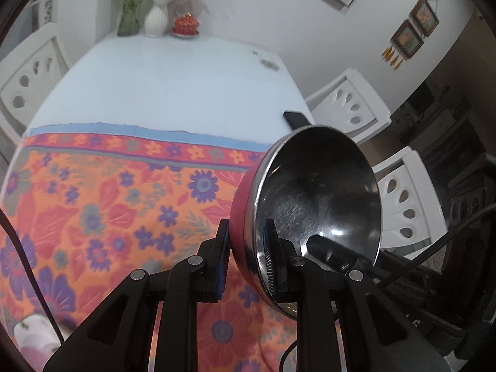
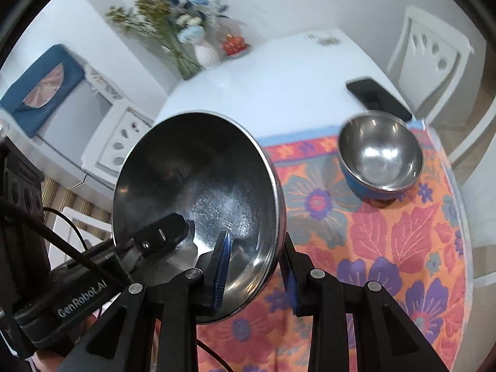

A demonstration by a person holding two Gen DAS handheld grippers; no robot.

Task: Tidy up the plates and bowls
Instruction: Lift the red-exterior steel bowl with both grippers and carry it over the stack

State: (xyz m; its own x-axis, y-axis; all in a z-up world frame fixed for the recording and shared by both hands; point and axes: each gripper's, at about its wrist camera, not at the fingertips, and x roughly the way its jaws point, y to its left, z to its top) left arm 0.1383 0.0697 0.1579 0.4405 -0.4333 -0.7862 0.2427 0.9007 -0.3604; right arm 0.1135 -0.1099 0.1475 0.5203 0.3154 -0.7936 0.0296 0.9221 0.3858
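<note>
the left gripper (image 1: 246, 241) is clamped on the rim of the red bowl (image 1: 310, 217), one pad on its red outside and one on the steel inside. the right gripper (image 2: 255, 254) pinches the same bowl's rim from the other side, one pad inside and one outside, so both tools hold it together. the bowl is tilted up on edge, clear of the cloth (image 1: 102, 210), its mouth facing sideways. in the right wrist view the left gripper's finger shows inside the bowl. a blue bowl (image 2: 379, 161) sits upright on the floral cloth near the table's (image 1: 173, 86) right edge, well apart from the red one. a phone (image 2: 376, 97) lies just behind it on the white tabletop. a vase (image 1: 156, 20) of flowers stands at the far end.
</note>
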